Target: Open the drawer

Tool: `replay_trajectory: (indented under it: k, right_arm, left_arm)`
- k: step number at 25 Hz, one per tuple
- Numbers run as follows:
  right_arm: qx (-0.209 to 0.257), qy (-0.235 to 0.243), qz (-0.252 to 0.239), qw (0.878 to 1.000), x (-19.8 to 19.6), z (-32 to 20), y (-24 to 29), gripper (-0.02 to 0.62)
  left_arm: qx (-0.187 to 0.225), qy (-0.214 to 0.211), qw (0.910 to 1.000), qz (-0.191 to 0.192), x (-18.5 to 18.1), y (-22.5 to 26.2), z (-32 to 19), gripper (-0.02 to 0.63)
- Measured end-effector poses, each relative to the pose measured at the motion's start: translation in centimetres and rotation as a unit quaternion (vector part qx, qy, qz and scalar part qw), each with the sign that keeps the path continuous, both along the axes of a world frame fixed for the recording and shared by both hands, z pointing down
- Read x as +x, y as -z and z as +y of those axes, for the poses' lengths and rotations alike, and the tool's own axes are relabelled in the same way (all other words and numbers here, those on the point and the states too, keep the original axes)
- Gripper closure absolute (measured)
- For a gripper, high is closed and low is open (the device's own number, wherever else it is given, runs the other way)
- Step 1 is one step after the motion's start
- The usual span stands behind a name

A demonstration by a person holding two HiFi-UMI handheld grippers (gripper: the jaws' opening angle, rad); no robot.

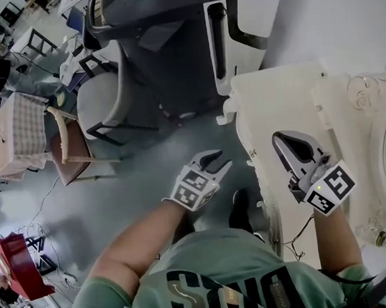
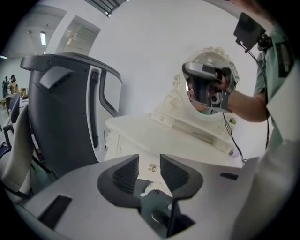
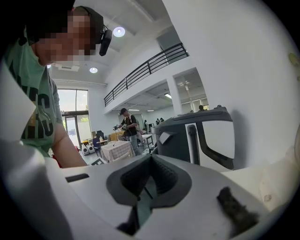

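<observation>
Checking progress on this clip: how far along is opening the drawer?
Done: nothing yet; nothing is pulled out of the dressing table's front.
In hand: the left gripper, jaws apart and empty, is lined up on the small metal knob, short of it. The right gripper is shut, over the tabletop.
Left: grip the knob and pull.

Both arms forward: left gripper (image 2: 149, 160) jaws apart, empty; right gripper (image 3: 150, 161) jaws seemingly together.

Grey floor (image 1: 135, 188) surrounds the dark grey cabinet (image 1: 170, 51). Left of it stand 1 checked-cloth table (image 1: 21, 128) and 1 wooden chair (image 1: 72, 154); right, white wall (image 1: 342, 16).
</observation>
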State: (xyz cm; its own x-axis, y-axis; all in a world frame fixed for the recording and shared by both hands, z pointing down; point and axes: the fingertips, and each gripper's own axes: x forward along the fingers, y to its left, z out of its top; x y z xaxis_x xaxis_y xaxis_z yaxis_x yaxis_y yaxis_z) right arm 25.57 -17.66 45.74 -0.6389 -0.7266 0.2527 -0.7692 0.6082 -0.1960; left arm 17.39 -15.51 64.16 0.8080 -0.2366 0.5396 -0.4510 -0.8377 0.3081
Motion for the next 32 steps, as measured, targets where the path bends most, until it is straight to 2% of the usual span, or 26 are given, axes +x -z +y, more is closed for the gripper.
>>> replay_trajectory:
  k: [8,12,18,25,32]
  right_arm:
    - [-0.028,-0.003,-0.013,1.000,1.8,0.5,-3.9,0.591]
    - [-0.029,-0.006,-0.024,0.999,2.6,0.4,-5.2,0.591]
    - [-0.038,-0.017,-0.036,0.998,4.3,0.7,-6.9,0.591]
    - [-0.041,-0.024,-0.035,0.998,5.6,1.7,-7.5,0.591]
    - [-0.041,-0.026,-0.039,0.998,6.0,1.3,-7.8,0.591]
  left_arm:
    - [-0.032,-0.044,0.9976,-0.044,5.2,-9.3,1.1,0.403]
    - [-0.015,-0.076,0.9942,-0.075,7.4,-12.9,1.1,0.382]
    - [-0.007,-0.095,0.9892,-0.112,9.6,-16.3,1.5,0.382]
    - [0.002,-0.102,0.9871,-0.123,12.2,-18.2,1.4,0.383]
    - [0.042,-0.127,0.9791,-0.153,13.0,-19.1,1.4,0.454]
